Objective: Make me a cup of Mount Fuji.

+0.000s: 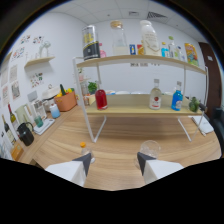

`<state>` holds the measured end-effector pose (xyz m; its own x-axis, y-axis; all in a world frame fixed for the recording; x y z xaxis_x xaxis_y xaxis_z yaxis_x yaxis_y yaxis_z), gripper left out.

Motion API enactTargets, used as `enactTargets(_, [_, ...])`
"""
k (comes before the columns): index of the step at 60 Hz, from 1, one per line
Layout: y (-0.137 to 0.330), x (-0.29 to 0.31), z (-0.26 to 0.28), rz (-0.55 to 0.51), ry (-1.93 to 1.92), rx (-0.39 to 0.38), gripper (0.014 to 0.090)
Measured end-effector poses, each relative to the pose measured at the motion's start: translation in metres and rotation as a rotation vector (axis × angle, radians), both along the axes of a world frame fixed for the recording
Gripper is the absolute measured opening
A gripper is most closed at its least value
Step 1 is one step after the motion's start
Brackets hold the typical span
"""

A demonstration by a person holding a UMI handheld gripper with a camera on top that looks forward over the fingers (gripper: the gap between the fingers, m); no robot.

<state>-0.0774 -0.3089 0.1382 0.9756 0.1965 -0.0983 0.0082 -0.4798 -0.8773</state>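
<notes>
Two dark-tipped fingers of the tongs (115, 162) stand wide apart over the wooden counter (120, 135), released and holding nothing, touching nothing that can be seen. A clear glass cup (149, 148) stands on the counter just ahead of the right finger (145, 161), slightly outside the gap rather than between the fingers. A small orange-capped bottle (84, 147) sits just ahead of the left finger (84, 162). Beyond them a white-framed two-tier shelf (145, 111) runs along the counter's back edge; its lower board carries a red bottle (101, 99), a clear bottle with a red label (155, 97) and a blue bottle (177, 99). The upper board holds tall jars and boxes. Labels are too small to read
</notes>
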Motion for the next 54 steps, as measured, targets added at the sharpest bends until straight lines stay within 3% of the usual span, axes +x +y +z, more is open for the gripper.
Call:
enactTargets(17, [0.021,0.122,0.008,-0.128,-0.070,0.065,0.0852])
enactTargets(30, [0.089,0.174,0.057,-0.168,-0.049,0.170,0.0852])
enactTargets(40, [0.145,0.192,0.063,-0.154,-0.042,0.190,0.0840])
enactTargets(47, [0.177,0.197,0.057,-0.139,-0.046,0.191,0.0747])
enactTargets(54, [0.198,0.200,0.050,-0.130,-0.067,0.189,0.0574])
